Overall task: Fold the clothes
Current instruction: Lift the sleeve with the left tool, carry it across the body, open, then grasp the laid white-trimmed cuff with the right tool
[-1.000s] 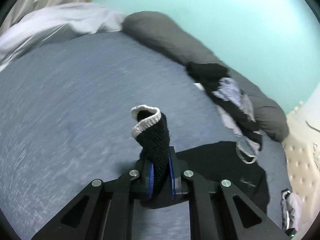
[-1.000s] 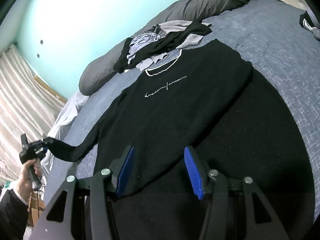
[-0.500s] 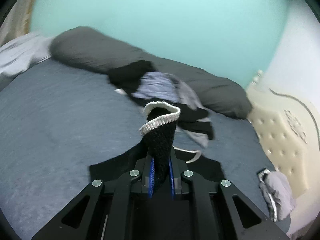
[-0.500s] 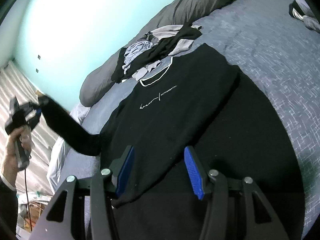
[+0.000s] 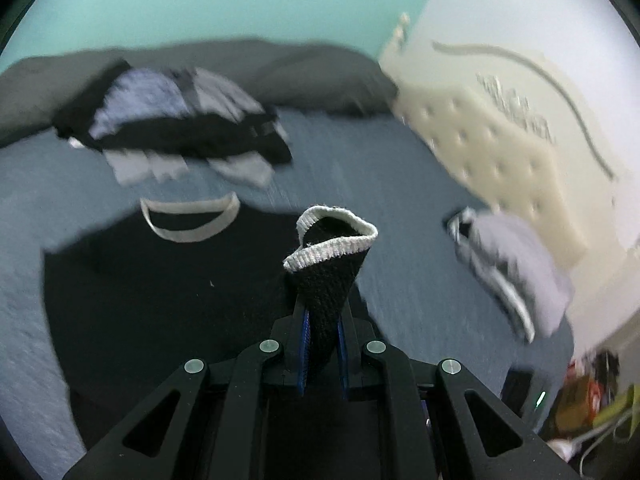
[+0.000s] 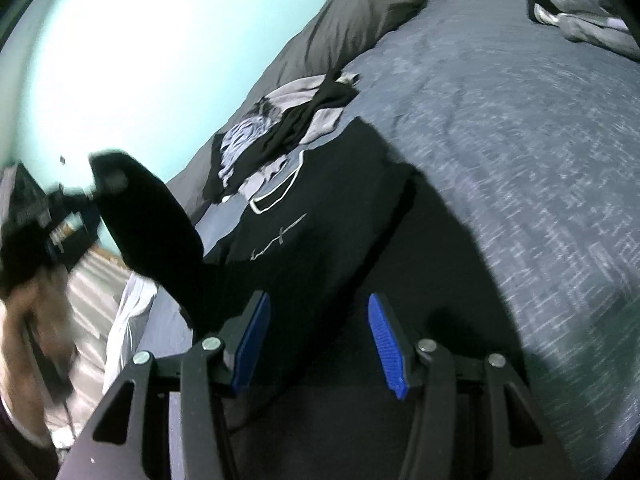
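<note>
Centrally, the left tool (image 5: pixel 322 354) is clamped on the white-ribbed cuff of the black knit sleeve (image 5: pixel 330 256), which stands up between its blue pads; from the right wrist view the sleeve (image 6: pixel 148 224) arches in the air from the shoulder toward the chest. The right tool (image 6: pixel 316 340) hangs with its fingers apart, holding nothing, above the lower hem of the black long-sleeved sweater with white neckband and small chest print (image 6: pixel 304 216). That sweater lies spread front-up on the blue-grey bedspread (image 6: pixel 520 160). Beyond its collar rests a heap of unfolded grey and black garments (image 5: pixel 176 128); another grey garment (image 5: pixel 512 272) lies near the cream tufted headboard (image 5: pixel 500 152). Judged progress: early, with one sleeve fold under way and the body folds, and evidently the heap, remaining.
</note>
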{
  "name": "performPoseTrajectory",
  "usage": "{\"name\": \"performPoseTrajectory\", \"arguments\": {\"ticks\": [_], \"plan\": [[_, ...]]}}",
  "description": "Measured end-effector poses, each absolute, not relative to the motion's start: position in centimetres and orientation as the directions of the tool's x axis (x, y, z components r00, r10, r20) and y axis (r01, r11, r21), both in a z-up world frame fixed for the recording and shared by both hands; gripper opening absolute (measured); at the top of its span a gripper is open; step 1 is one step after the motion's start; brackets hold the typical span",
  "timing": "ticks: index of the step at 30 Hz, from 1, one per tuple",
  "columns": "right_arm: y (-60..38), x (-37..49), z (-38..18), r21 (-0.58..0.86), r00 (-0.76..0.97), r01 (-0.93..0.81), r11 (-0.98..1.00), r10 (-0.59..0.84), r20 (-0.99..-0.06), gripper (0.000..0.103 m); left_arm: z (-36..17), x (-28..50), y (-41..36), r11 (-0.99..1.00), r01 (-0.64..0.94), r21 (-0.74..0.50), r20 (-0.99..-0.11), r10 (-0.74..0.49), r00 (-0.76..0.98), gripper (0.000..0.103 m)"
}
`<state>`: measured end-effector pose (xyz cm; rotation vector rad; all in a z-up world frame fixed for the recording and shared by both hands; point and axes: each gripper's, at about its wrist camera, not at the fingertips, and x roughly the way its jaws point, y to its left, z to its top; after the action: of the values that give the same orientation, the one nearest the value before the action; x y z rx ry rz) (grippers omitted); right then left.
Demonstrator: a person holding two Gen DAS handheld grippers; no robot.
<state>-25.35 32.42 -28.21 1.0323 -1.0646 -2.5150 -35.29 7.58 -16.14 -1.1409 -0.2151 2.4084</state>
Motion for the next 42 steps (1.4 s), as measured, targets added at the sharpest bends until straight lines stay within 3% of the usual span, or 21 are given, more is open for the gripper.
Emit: {"name": "performPoseTrajectory", "arguments": {"ticks": [7,13,15,17,19,25,33,42], "plan": [[34.1,-25.5,-29.0,0.717,-0.729,-0.116,-0.687,-0.431,-0.531,0.053,-22.7,-33.5,9.1,-0.888,-0.314,-0.336,-0.756,0.453,-0.473,0.012],[33.9,-25.8,-29.6,0.732,-0.719,-0.125,-0.67,-0.447,-0.532,0.053,-24.7,-32.6,9.7,-0.885,-0.35,-0.309,-0.78,0.446,-0.439,0.015],[33.6,-25.9,-29.6,0.742,-0.715,-0.113,-0.661,-0.464,-0.522,0.053,-24.9,-32.2,9.7,-0.885,-0.365,-0.29,-0.786,0.438,-0.436,0.022],[33.5,-25.9,-29.7,0.743,-0.711,-0.106,-0.661,-0.472,-0.521,0.052,-25.0,-31.8,9.6,-0.882,-0.375,-0.286,-0.789,0.439,-0.43,0.04],[33.3,-26.0,-29.8,0.752,-0.704,-0.1,-0.652,-0.488,-0.516,0.053,-25.1,-31.2,9.3,-0.878,-0.385,-0.286,-0.79,0.443,-0.423,0.047],[32.9,-26.4,-30.6,0.769,-0.676,-0.109,-0.63,-0.52,-0.522,0.059,-25.7,-29.5,7.3,-0.888,-0.378,-0.262,-0.806,0.417,-0.42,0.047],[33.7,-27.0,-31.1,0.762,-0.675,-0.151,-0.629,-0.497,-0.545,0.063,-26.8,-29.0,-0.9,-0.947,-0.184,-0.265,-0.814,0.322,-0.483,0.047],[32.3,-28.7,-32.4,0.692,-0.616,-0.172,-0.701,-0.472,-0.631,0.063,-28.4,-28.7,-7.9,-0.969,-0.034,-0.244,-0.826,0.226,-0.517,0.047]]}}
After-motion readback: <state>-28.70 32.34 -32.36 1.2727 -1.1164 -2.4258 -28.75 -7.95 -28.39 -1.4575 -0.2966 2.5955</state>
